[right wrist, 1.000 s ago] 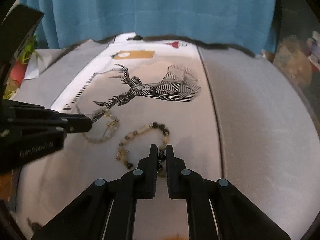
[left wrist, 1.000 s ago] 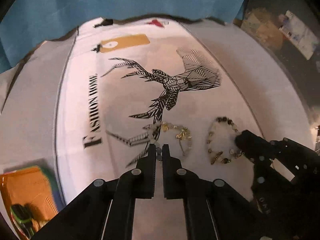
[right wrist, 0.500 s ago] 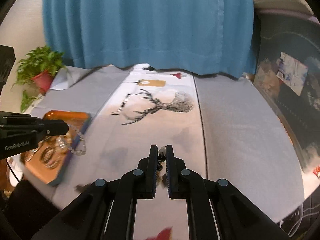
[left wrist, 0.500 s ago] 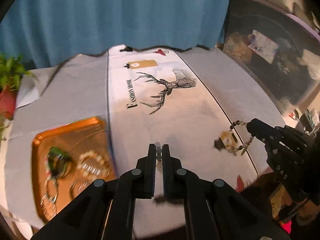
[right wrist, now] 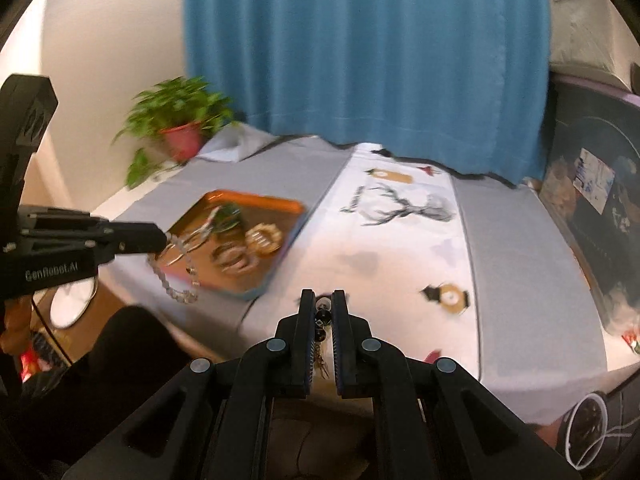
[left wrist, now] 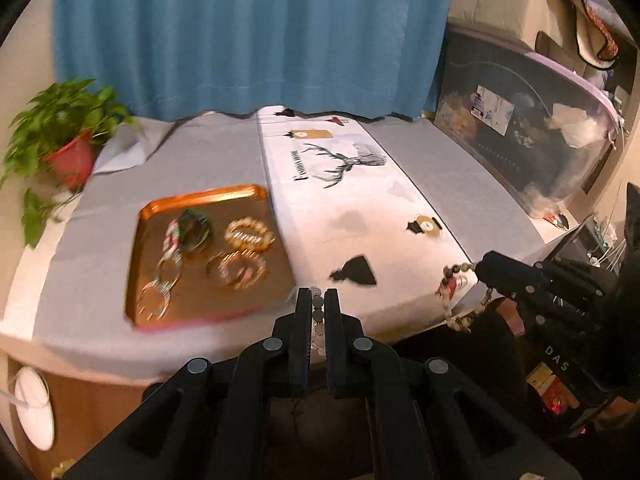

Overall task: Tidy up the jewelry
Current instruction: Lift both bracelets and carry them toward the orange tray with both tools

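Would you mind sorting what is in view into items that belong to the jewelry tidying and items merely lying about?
Belongs to the job:
- left gripper, shut on clear bead bracelet
- right gripper, shut on dark bead bracelet
- orange tray holding bracelets

Just lying about:
- potted plant
- blue curtain
- deer-print cloth

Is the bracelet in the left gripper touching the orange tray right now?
Apart. In the right wrist view the pale bead bracelet hangs from the shut left gripper, and its loop dangles past the near edge of the orange tray, over the floor, clear of it.
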`<state>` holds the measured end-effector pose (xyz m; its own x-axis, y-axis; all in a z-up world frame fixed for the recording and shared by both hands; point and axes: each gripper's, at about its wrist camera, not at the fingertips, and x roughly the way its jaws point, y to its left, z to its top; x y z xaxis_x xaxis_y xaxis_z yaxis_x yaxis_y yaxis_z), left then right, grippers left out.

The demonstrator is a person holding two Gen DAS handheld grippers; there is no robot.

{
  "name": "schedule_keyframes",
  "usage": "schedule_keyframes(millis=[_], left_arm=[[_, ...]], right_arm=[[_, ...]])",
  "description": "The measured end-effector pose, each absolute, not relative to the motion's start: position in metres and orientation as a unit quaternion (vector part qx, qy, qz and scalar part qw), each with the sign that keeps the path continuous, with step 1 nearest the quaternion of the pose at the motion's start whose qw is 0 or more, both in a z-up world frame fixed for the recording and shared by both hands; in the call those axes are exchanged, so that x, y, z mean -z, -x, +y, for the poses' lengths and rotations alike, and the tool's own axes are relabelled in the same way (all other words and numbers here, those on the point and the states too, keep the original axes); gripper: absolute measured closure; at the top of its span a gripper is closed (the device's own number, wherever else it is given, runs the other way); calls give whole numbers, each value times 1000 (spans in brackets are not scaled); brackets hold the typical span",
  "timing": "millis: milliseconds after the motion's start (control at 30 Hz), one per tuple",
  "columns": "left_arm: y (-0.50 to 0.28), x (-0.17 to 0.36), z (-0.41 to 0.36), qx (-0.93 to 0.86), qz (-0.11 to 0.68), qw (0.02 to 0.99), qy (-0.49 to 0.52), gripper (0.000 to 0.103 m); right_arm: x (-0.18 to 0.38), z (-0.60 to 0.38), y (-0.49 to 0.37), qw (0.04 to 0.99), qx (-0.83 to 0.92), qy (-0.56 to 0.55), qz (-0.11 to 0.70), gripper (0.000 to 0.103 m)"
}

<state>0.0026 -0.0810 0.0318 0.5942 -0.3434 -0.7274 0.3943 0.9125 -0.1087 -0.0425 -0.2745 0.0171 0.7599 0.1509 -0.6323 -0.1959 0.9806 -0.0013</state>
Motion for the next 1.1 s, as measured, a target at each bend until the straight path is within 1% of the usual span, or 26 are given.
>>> schedule_keyframes(millis=[167,433,800,1100], left_arm=[[39,-22,-44,192,406,894,-9,99],[70,-7,-14,179,413,893,19,99],[75,-8,-2,178,405,896,30,99],[60,-6,9,174,409,895,39,99]], right_arm=[[-3,-242,80,927,-121,45,353,95],[14,-207,105,910,-158,64,379,95],[9,-189,112,909,-161,80,376,95],[14,-184,98,903,-162,88,387,95]])
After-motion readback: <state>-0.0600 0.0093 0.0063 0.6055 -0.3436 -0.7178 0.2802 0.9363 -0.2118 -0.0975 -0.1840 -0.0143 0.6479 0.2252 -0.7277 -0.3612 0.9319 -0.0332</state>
